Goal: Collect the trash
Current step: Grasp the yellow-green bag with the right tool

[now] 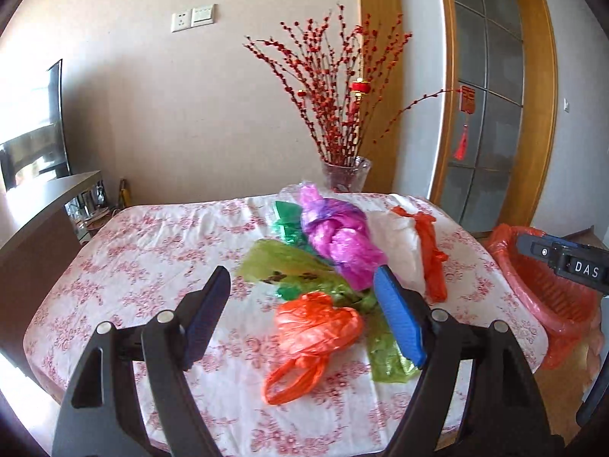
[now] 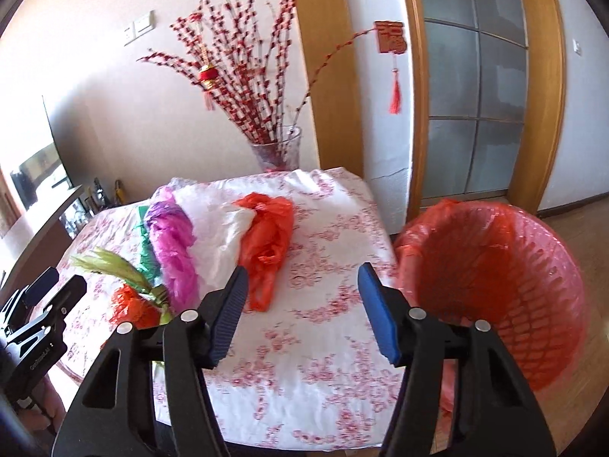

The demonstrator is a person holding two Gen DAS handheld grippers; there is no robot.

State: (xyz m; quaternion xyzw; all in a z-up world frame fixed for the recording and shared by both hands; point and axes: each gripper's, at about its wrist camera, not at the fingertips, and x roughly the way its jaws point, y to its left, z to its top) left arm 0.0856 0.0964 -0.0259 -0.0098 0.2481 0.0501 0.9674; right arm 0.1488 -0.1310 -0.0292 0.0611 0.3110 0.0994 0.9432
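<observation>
Crumpled plastic bags lie on a table with a floral cloth [image 1: 160, 251]: a near orange bag [image 1: 316, 327], a yellow-green bag [image 1: 289, 262], a dark green bag [image 1: 287, 224], a magenta bag [image 1: 342, 240], a white bag [image 1: 396, 236] and a far orange bag [image 1: 430, 247]. My left gripper [image 1: 302, 293] is open above the table, just in front of the near orange bag. My right gripper [image 2: 300, 293] is open above the cloth [image 2: 304, 342], near the far orange bag [image 2: 266, 240]. A red mesh basket lined with a red bag [image 2: 491, 278] stands right of the table.
A glass vase of red berry branches [image 1: 344, 173] stands at the table's far edge. A dark cabinet [image 1: 38, 228] with a TV [image 1: 34, 133] is to the left. A wood-framed glass door [image 2: 475, 95] is behind the basket. The basket also shows in the left wrist view [image 1: 552, 285].
</observation>
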